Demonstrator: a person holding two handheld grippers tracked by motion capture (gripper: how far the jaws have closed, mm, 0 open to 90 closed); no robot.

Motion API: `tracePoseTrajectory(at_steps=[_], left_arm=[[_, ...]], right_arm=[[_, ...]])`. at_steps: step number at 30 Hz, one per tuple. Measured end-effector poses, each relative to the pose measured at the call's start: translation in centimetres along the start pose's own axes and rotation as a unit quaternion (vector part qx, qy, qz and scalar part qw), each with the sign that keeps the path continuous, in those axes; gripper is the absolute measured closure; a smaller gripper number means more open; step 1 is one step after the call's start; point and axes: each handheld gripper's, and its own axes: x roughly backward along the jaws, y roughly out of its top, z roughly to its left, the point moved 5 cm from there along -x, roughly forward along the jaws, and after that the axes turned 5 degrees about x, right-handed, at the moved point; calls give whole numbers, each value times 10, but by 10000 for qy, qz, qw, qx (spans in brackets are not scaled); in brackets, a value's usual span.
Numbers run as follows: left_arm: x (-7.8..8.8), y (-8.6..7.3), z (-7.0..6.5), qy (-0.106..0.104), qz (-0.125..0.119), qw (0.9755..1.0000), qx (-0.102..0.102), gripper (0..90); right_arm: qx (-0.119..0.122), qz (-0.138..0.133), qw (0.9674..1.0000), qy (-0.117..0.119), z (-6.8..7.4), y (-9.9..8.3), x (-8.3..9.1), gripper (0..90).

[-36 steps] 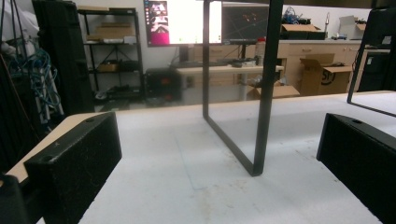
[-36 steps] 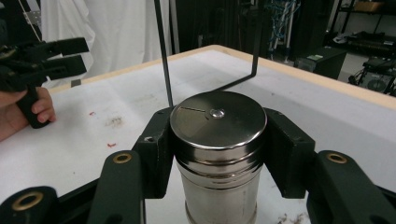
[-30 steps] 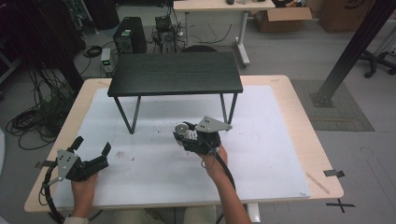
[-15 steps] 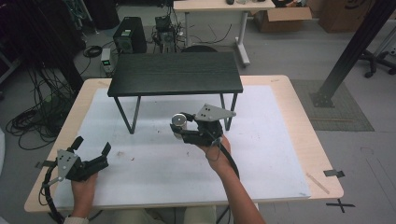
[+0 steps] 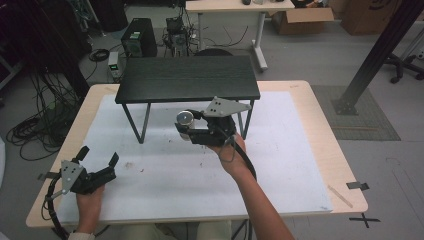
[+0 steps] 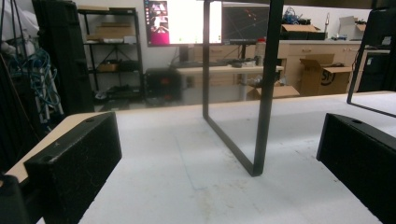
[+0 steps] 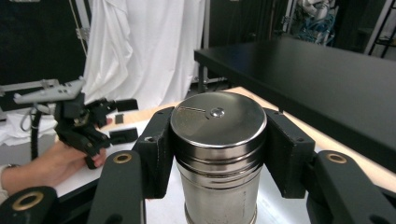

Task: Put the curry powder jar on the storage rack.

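A round steel canister [image 5: 184, 123] with a flat lid [image 7: 218, 116] hangs upright above the white mat, clamped between the jaws of my right gripper [image 5: 189, 127]. It sits just in front of the small black table [image 5: 190, 77], near the level of its top. The same canister [image 7: 218, 158] stands between both black pads in the right gripper view. My left gripper [image 5: 98, 159] rests low at the mat's front left, jaws wide apart with nothing between them. In the left gripper view its pads [image 6: 77, 163] frame a black table leg [image 6: 261, 88].
The black table's legs [image 5: 146, 124] stand on the white mat [image 5: 165, 175], which covers a wooden tabletop [image 5: 330, 145]. Beyond the far edge are cables, a computer tower [image 5: 136, 37] and a desk. The left hand with its gripper [image 7: 77, 119] appears far off in the right gripper view.
My right gripper has lifted the canister from near the mat up toward the black table's top. The left gripper has stayed where it was.
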Motion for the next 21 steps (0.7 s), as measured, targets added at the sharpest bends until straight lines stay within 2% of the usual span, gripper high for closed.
tracePoseTrajectory(at_steps=[8,21], left_arm=[[0,0,0,2,5,10000,1,3],[0,0,0,0,4,10000,2,2]], right_arm=[[33,-25,9999,142,-3,24,-1,486],[-5,-164,9997,186,-15,51,-6,486]])
